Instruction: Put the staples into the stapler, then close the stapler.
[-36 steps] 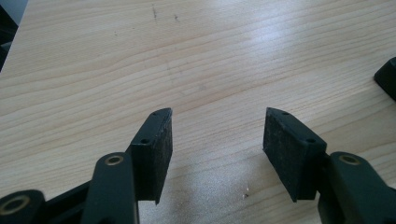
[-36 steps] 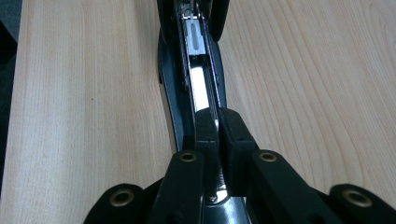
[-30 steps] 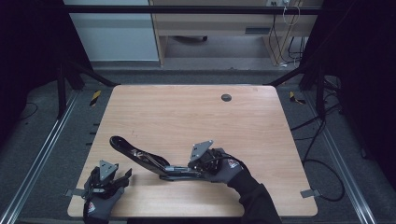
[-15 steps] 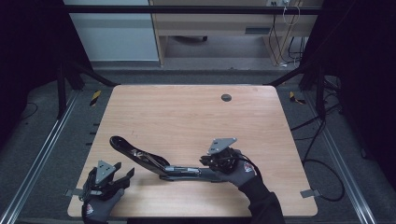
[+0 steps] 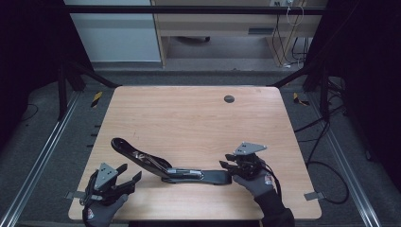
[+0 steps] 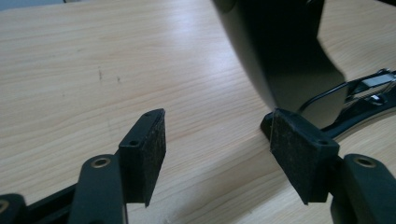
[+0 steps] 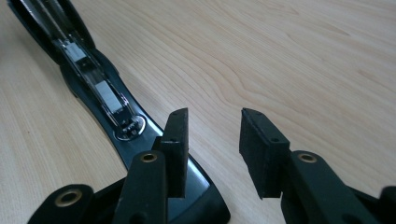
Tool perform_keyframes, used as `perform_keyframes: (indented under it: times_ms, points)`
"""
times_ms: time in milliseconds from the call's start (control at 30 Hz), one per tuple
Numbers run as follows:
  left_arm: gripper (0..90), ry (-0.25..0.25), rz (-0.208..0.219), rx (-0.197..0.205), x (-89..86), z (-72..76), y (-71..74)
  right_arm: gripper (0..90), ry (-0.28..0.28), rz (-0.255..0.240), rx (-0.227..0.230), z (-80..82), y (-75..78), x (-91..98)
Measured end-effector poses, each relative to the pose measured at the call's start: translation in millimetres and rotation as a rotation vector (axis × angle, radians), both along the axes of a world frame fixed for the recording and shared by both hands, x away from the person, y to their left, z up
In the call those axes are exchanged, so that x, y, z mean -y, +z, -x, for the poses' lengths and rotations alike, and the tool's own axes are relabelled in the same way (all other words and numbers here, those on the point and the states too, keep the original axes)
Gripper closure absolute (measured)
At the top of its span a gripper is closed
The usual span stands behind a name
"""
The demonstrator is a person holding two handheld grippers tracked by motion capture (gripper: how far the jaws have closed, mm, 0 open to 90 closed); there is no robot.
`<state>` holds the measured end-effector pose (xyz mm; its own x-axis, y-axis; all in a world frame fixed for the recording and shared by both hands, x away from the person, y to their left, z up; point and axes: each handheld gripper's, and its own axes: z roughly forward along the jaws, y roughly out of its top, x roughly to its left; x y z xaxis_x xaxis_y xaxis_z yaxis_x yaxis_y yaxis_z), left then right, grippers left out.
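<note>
Wooden table (image 5: 189,118) seen from above, bearing an opened black stapler (image 5: 165,165) toward its near edge. The stapler's base lies flat, running from the centre toward 3 o'clock, while its upper arm rises toward 10 o'clock. The right gripper (image 5: 231,166) sits at the base's 3 o'clock end; its jaws have just been opening and are released, with nothing between the pads, and in the right gripper view the base's rounded end (image 7: 187,196) lies under the left-hand jaw. The left gripper (image 5: 128,174) hovers at 7 o'clock from the stapler, jaws spread and released, having just been opening; in the left gripper view the raised arm (image 6: 285,56) stands just beyond the right-hand pad, apart from it.
</note>
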<state>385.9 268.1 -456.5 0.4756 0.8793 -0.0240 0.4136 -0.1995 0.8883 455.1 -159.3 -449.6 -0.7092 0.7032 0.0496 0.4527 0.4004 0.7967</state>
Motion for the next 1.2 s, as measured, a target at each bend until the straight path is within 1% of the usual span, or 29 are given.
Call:
perform_keyframes:
  times_ms: [67, 133, 233, 267, 333, 367, 400, 467, 567, 633, 700, 767, 833, 867, 1000, 1100, 1133, 1200]
  points:
    - [33.8, -0.002, 0.007, 0.005, 0.7, 0.6, 2.1, 61.8, -0.018, -0.010, -0.005, 2.9, -3.8, 5.5]
    - [33.6, -0.010, 0.024, 0.011, 2.0, 1.7, 6.3, 61.6, -0.028, -0.013, -0.004, 4.5, -5.6, 8.4]
    - [32.0, -0.010, 0.043, 0.024, 4.9, 3.2, 12.9, 61.0, -0.052, -0.042, -0.011, 10.6, -11.1, 17.8]
    - [32.0, -0.011, 0.051, 0.027, 5.7, 3.2, 15.1, 61.0, -0.052, -0.042, -0.011, 10.6, -11.1, 17.8]
    - [30.8, -0.004, 0.062, 0.032, 6.7, 2.6, 20.3, 61.1, -0.060, -0.049, -0.009, 15.6, -13.5, 21.1]
    - [30.6, -0.004, 0.081, 0.041, 7.1, 1.6, 25.6, 61.3, -0.063, -0.051, -0.016, 17.5, -14.0, 21.6]
    - [30.3, -0.004, 0.081, 0.041, 7.1, 1.6, 25.6, 61.3, -0.063, -0.051, -0.016, 17.5, -14.0, 21.6]
    - [30.2, 0.001, 0.092, 0.052, 7.3, -0.5, 31.6, 61.7, -0.058, -0.055, -0.008, 19.9, -15.3, 22.1]
    - [30.1, 0.009, 0.102, 0.061, 8.0, -4.0, 36.6, 64.0, -0.056, -0.058, -0.009, 22.6, -16.8, 21.1]
    - [30.2, 0.018, 0.110, 0.068, 9.5, -7.5, 39.5, 67.1, -0.053, -0.053, -0.012, 23.8, -17.9, 20.3]
    - [30.3, 0.030, 0.108, 0.071, 10.3, -10.3, 41.3, 69.5, -0.053, -0.044, -0.014, 25.1, -19.0, 19.2]
    - [30.9, 0.038, 0.116, 0.075, 10.1, -13.5, 42.7, 71.6, -0.051, -0.045, -0.016, 25.8, -20.2, 18.2]
    - [32.3, 0.046, 0.121, 0.083, 9.5, -16.1, 44.5, 73.6, -0.051, -0.042, -0.015, 26.9, -21.6, 17.0]
    - [34.2, 0.050, 0.124, 0.088, 9.3, -16.7, 45.3, 74.7, -0.044, -0.041, -0.009, 27.3, -22.7, 16.5]
    - [39.7, 0.062, 0.138, 0.103, 6.7, -19.1, 50.4, 78.7, -0.047, -0.035, -0.011, 28.8, -23.2, 15.5]
    - [44.8, 0.061, 0.151, 0.104, 6.7, -20.7, 51.6, 82.2, -0.044, -0.038, -0.014, 29.6, -23.7, 14.7]
    - [47.6, 0.061, 0.150, 0.105, 6.9, -21.0, 51.6, 83.7, -0.040, -0.035, -0.014, 29.5, -24.2, 14.7]
    - [50.4, 0.068, 0.151, 0.107, 7.4, -21.9, 51.5, 86.4, -0.034, -0.032, -0.018, 29.9, -24.8, 13.8]
